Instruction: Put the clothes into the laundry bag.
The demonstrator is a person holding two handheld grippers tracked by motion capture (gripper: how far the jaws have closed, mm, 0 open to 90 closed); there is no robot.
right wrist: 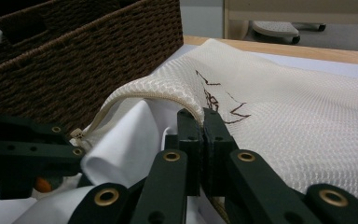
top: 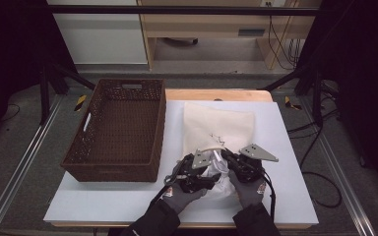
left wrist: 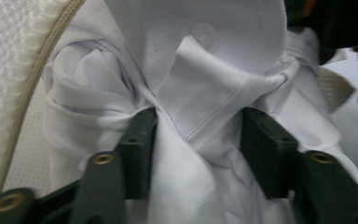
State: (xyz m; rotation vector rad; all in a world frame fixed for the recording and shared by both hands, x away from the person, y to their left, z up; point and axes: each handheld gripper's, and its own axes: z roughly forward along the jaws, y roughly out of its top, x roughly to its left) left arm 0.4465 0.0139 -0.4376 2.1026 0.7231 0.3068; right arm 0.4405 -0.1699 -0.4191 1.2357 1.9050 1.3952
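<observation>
Right gripper [right wrist: 201,122] is clamped on the mesh bag's [top: 226,125] zipper edge, just right of the wicker basket [top: 118,128]. Left gripper [left wrist: 198,140] has its jaws pressing a bunched white shirt [left wrist: 205,84] at the bag's mouth. The brown stitching [right wrist: 216,100] on the bag isn't readable.

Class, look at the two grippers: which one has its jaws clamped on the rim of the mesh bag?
The right gripper: its jaws pinch the mesh bag at its zipped rim. The left gripper straddles the white shirt instead.

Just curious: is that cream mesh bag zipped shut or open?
Open. The right claw lifts the mesh bag's zippered edge, and the white shirt shows in its mouth.
</observation>
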